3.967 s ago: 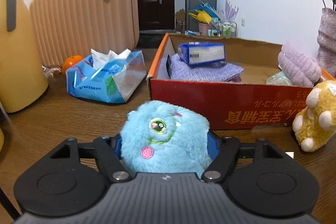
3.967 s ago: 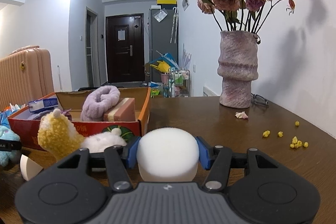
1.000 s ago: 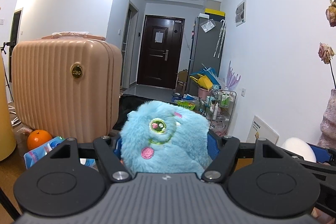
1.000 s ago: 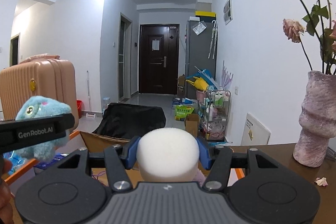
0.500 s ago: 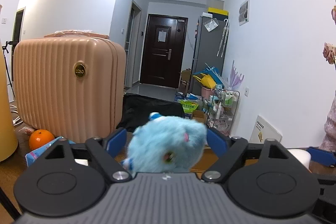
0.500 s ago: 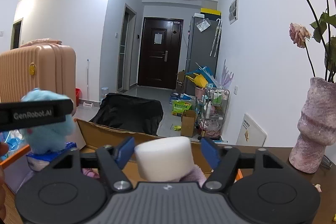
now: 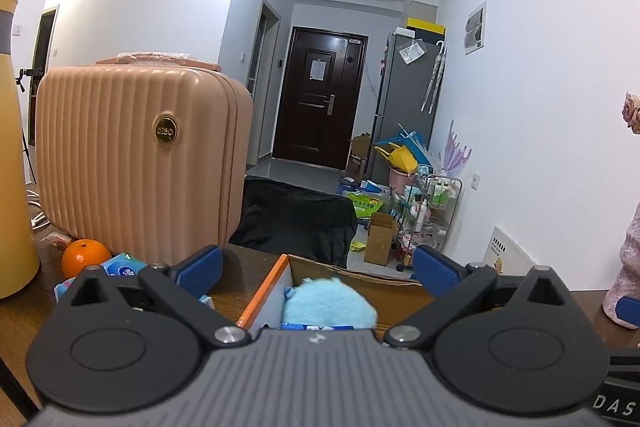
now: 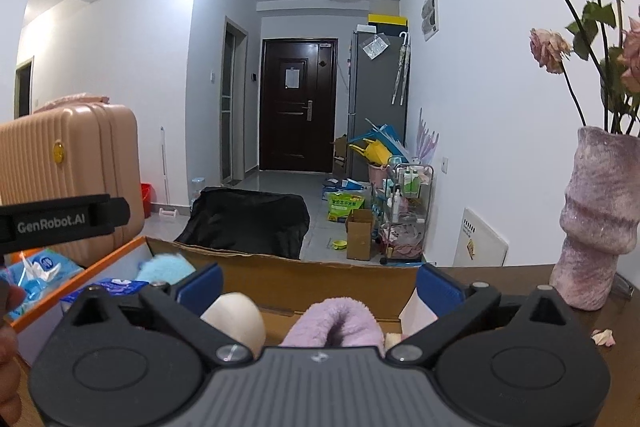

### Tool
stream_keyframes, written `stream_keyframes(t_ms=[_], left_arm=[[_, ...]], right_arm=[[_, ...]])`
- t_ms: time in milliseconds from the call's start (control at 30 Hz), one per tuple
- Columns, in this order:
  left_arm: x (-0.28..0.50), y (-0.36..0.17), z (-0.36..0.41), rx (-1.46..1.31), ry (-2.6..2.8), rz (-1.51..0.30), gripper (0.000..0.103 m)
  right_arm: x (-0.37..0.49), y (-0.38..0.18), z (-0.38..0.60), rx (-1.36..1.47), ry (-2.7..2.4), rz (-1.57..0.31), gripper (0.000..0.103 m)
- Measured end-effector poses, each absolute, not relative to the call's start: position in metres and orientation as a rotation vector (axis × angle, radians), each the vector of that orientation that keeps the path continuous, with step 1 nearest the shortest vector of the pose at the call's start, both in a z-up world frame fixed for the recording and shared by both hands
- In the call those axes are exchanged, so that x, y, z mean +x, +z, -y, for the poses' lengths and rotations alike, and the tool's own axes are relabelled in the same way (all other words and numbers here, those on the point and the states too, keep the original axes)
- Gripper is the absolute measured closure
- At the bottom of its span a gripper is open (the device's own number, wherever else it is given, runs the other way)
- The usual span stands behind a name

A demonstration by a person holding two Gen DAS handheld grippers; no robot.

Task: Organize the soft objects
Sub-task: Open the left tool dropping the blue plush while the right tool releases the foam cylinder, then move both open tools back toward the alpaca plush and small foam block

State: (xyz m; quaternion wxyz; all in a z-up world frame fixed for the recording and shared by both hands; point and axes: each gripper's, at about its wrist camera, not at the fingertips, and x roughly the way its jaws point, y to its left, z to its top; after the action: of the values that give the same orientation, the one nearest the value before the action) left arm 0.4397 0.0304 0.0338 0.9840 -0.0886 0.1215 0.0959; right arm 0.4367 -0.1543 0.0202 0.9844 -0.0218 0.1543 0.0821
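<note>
**A:** So both tools are hanging over the cardboard box (image 8: 280,269) with jaws opening wide. The left tool (image 7: 316,265) has nothing between its blue pads, and the blue plush (image 7: 330,301) sits down in the box's left end, on top of a blue-and-white pack. The right tool (image 8: 318,281) is just as empty: the white foam ball (image 8: 236,317) lies in the box below its left pad, next to a lilac fuzzy slipper (image 8: 334,321).

**B:** Looks done for those two, then. What would worry you?

**A:** My guess is the ball. It's round and light, and it's perched near the slipper rather than wedged in, so a nudge from the pad on the way out could roll it. I can't see the box floor, so no idea how settled it really is.

**B:** And the plush?

**A:** It's sitting high on that pack, close to the orange rim (image 7: 262,293). If the left tool drags back low it might snag the fur and tip it over onto the tabletop (image 7: 240,269).

**B:** So lift straight up before pulling away.

**A:** That'd be my call. The two tools are also near each other, so they could bump.
</note>
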Motion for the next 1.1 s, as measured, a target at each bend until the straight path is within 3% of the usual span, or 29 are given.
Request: stream_keyframes(t_ms=[1100], left_arm=[[0.355,0.028,-0.022,-0.129,0.166,-0.253,0.0]], right_arm=[[0.334,0.006,0.192,-0.045,0.13,-0.21,0.0]])
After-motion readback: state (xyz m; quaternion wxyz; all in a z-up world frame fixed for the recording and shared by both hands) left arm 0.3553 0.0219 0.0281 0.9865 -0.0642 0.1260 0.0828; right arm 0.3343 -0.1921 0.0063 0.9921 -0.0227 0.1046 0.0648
